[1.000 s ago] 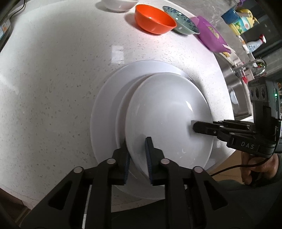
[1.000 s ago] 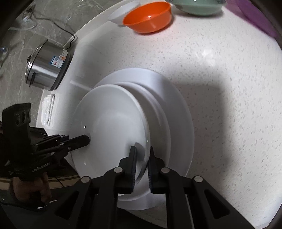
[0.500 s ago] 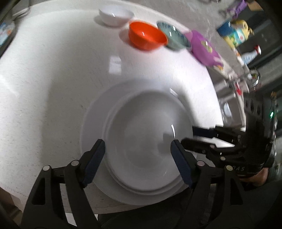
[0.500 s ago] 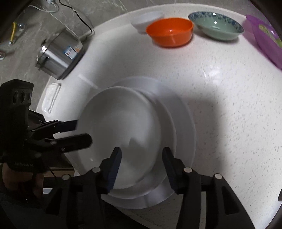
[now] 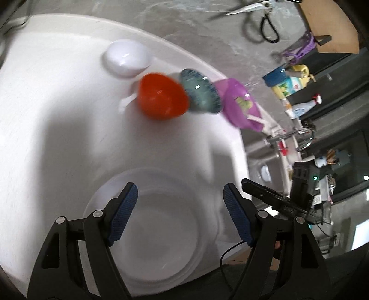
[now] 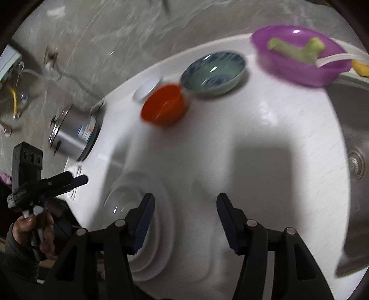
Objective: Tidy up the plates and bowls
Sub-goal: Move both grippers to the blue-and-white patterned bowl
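Observation:
A stack of white plates (image 5: 161,230) lies flat near the front edge of the white counter (image 5: 57,138). My left gripper (image 5: 180,191) hangs open above the stack, touching nothing. My right gripper (image 6: 184,203) is to the right of the plate stack (image 6: 122,200), its jaws opening with only bare counter between them. A row of bowls stands at the back: white bowl (image 5: 126,57), orange bowl (image 5: 161,99), blue-green patterned bowl (image 5: 200,92), purple bowl (image 5: 239,103). The right wrist view shows them too: orange bowl (image 6: 163,106), patterned bowl (image 6: 212,73), purple bowl (image 6: 297,57).
A steel cooker pot (image 6: 73,136) stands at the counter's left. The sink (image 6: 352,138) with its faucet (image 5: 293,136) lies at the right. Bottles (image 5: 288,80) and hanging scissors (image 5: 265,18) are against the back wall. A hand (image 6: 30,230) holds the left gripper's grip.
Both grippers let go of the top white plate, which now lies flat on the stack. Both opened wide and pulled up and away, so the bowls at the back show more.

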Available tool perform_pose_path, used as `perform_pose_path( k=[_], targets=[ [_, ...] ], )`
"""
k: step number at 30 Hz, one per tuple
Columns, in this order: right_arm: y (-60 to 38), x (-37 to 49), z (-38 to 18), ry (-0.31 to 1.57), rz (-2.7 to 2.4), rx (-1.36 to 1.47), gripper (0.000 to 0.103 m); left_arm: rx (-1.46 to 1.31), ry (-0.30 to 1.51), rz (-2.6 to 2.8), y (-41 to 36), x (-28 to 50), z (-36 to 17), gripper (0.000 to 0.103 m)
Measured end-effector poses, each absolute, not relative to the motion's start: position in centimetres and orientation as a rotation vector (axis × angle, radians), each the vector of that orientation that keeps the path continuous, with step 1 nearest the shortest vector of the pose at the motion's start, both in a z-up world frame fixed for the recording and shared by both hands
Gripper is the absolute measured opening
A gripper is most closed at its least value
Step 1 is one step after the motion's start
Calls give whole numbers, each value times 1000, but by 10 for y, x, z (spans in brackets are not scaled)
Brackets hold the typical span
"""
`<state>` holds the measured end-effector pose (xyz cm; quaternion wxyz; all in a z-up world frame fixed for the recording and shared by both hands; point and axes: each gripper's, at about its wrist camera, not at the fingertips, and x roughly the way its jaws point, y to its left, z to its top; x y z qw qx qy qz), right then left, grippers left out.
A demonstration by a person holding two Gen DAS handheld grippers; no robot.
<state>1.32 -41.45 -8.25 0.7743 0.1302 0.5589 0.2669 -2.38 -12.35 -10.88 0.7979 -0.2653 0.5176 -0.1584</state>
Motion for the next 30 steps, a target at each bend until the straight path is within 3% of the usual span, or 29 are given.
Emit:
perform_pose_path(
  k=[8,16,24,30],
  targets=[
    [-444,84,-65,1118,390,376,59,-193,1137,-372,-161,130,-65,76],
    [-439,148,-83,1111,169,594,59,24,1218,-480,-190,289,-94,76],
    [-411,172,-114,1155,123,618,57,75,1299,-532,-195,339,-138,74],
    [-403,185,-133,1187,102,622,49,140,1331,-546,-201,345,-158,62]
  ],
)
